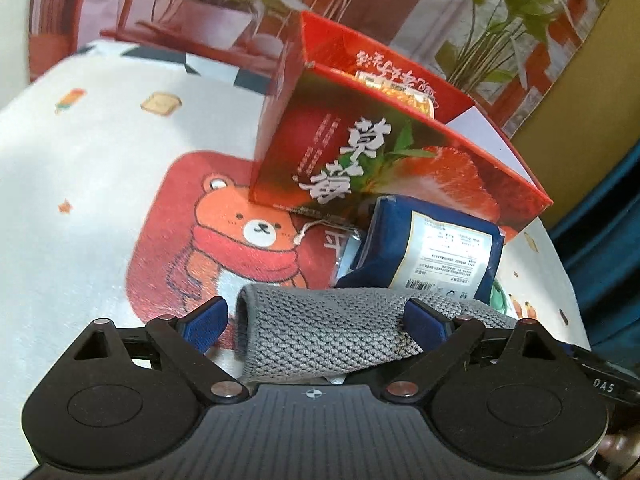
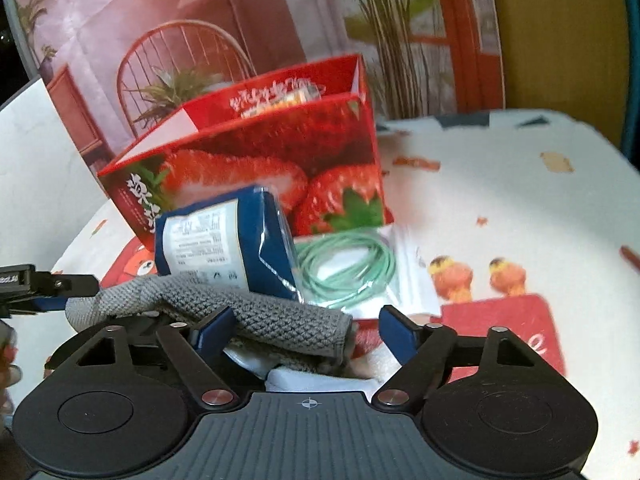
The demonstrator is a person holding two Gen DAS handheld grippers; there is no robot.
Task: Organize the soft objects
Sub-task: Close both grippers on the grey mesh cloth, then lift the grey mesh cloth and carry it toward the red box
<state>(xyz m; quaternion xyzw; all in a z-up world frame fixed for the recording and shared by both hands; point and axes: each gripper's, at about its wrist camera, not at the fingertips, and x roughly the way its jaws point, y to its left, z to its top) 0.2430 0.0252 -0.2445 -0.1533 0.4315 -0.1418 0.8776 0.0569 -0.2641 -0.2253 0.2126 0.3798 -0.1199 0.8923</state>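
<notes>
Early stage: one item in the strawberry box [image 1: 400, 152]. Grey knit cloth [image 1: 320, 332] on the counter between both spread jaws — my left hand-held gripper [image 1: 316, 322], right hand-held gripper [image 2: 306, 326] — neither pinching. Blue pouch [image 2: 228, 236], green cord bag [image 2: 352, 268] remain beside box.

Two wrist views, angled down, close (both sharing strawberry box [image 1: 384, 148])

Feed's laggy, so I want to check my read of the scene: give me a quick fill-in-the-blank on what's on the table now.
1. The knitted cloth between the fingers of the left claw is ____ in colour.
2. The red box is printed with pictures of ____.
3. The packet leaning in front of that box is dark ____.
4. The coiled cord in the clear bag is ____.

Missing words: grey; strawberries; blue; green
</notes>
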